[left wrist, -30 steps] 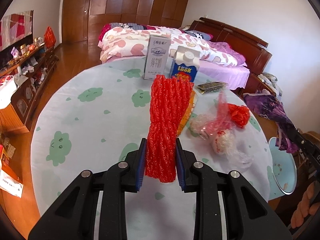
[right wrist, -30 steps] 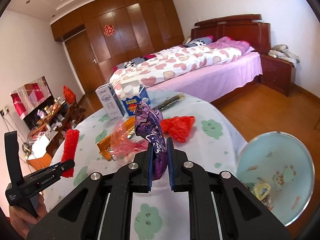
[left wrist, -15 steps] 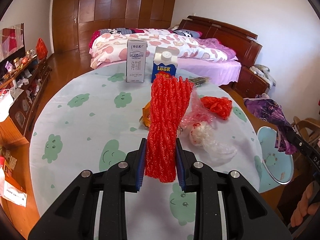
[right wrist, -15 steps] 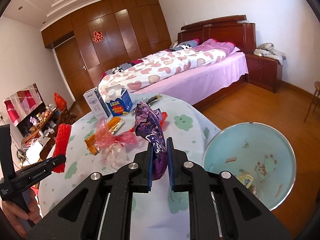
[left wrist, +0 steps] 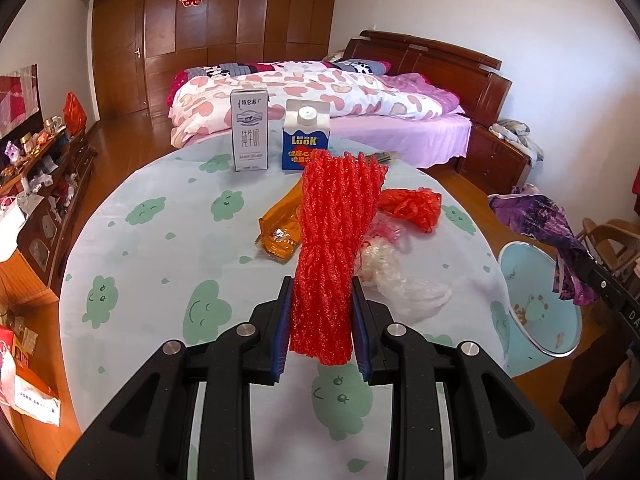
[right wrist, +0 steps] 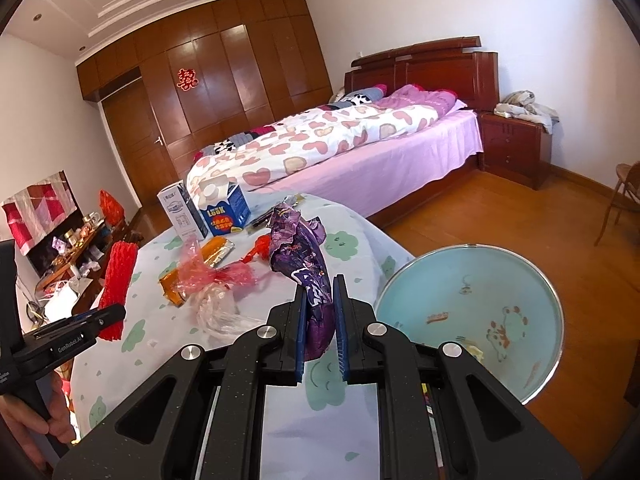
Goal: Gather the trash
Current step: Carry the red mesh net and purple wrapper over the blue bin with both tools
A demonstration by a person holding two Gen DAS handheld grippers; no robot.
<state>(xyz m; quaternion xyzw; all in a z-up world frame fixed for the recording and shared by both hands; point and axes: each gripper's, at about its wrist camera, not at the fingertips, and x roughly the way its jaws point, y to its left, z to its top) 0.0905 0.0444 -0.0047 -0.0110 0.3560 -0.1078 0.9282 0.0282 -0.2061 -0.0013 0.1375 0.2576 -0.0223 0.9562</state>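
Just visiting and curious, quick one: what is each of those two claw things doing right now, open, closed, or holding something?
Left gripper: closed on the red foam net.
Right gripper: closed on the purple wrapper.

Two cartons (left wrist: 280, 140) are standing side by side at the far edge of the table (left wrist: 160, 264), the bed (left wrist: 320, 96) lying behind it. Wrappers (left wrist: 280, 228) are lying mid-table before the cartons. The bin (right wrist: 472, 312) is sitting beside the table's right edge.
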